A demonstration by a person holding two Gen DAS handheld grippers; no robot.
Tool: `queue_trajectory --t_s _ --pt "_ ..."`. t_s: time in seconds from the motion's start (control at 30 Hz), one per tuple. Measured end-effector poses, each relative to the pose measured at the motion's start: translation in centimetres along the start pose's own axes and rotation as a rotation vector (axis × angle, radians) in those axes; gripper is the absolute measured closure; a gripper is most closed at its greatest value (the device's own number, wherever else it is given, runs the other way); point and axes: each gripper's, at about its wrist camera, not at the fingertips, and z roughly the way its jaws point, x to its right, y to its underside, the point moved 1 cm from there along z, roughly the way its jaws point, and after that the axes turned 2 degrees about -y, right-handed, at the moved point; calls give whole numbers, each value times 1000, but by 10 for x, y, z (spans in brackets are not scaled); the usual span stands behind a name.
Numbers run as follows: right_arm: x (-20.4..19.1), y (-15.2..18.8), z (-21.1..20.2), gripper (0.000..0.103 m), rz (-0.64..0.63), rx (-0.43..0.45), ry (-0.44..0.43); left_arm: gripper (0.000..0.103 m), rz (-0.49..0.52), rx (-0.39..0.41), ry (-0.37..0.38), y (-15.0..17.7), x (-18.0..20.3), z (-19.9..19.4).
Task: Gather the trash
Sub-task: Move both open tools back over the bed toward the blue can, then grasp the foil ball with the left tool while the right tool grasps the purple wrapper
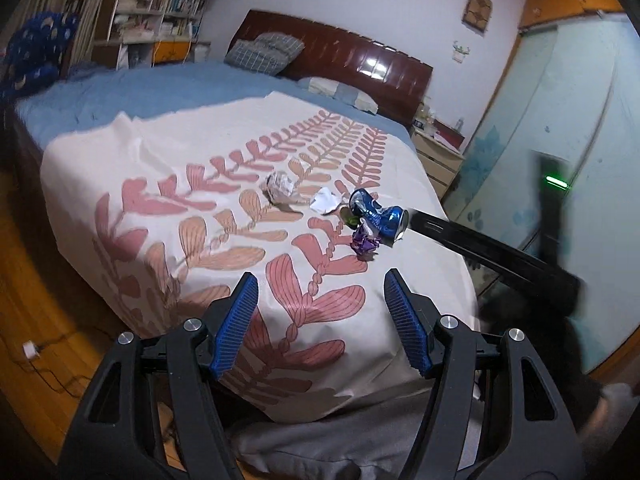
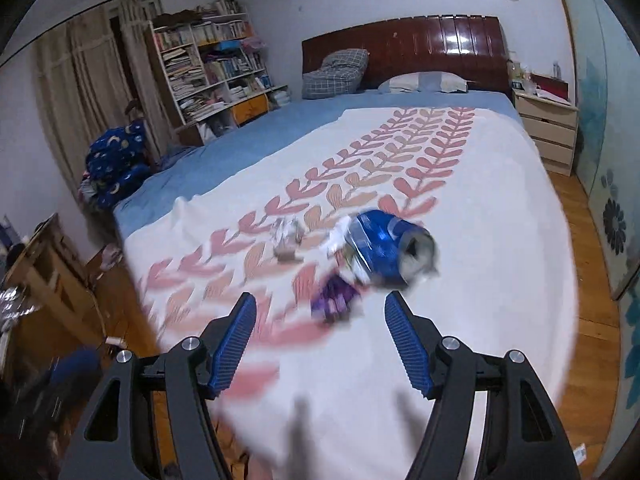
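Trash lies on the leaf-patterned bedspread [image 1: 160, 168]: a crushed blue can [image 1: 378, 212], a purple wrapper [image 1: 365, 243], a white paper scrap [image 1: 326, 201] and a crumpled grey paper ball [image 1: 280, 188]. My left gripper [image 1: 320, 284] is open and empty over the bed's near end, well short of the trash. My right gripper [image 2: 320, 306] is open and empty, close to the purple wrapper [image 2: 334, 300], with the blue can [image 2: 384, 248] just beyond it. Its arm [image 1: 500, 256] shows in the left wrist view, reaching toward the can. The right wrist view is motion-blurred.
The bed [image 2: 248, 152] has a blue sheet, pillows [image 2: 424, 82] and a dark wooden headboard [image 2: 420, 48]. A nightstand [image 2: 548, 128] stands right of it and a bookshelf [image 2: 208, 64] left. Wooden floor [image 2: 580, 248] runs along the right side.
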Motion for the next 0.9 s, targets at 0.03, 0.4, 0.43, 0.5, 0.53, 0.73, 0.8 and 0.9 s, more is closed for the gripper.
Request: queue_trajectory --t_s 0.03,0.4,0.43,0.5,0.53,0.73,0.8,0.9 --pt "0 -6 26 35 23 -44 13 37 -16 -2 3 0 -3 1" --pt "19 14 104 74 132 -173 68 37 64 -80 -5 -3 6 32" --pt "19 18 100 75 126 -168 54 37 75 -82 -8 -6 6 36" --pt "22 20 89 76 142 -143 15 37 92 -81 -11 -17 4 49" --pt "25 19 79 76 150 -111 22 37 97 -77 -11 -26 2 56" --pt "32 18 61 76 166 -60 10 37 96 -119 0 -85 -13 149" --pt "34 18 61 76 169 -66 12 37 82 -170 -31 -94 -20 191" --pt "39 18 64 76 186 -77 4 37 35 -221 -43 -102 -27 232"
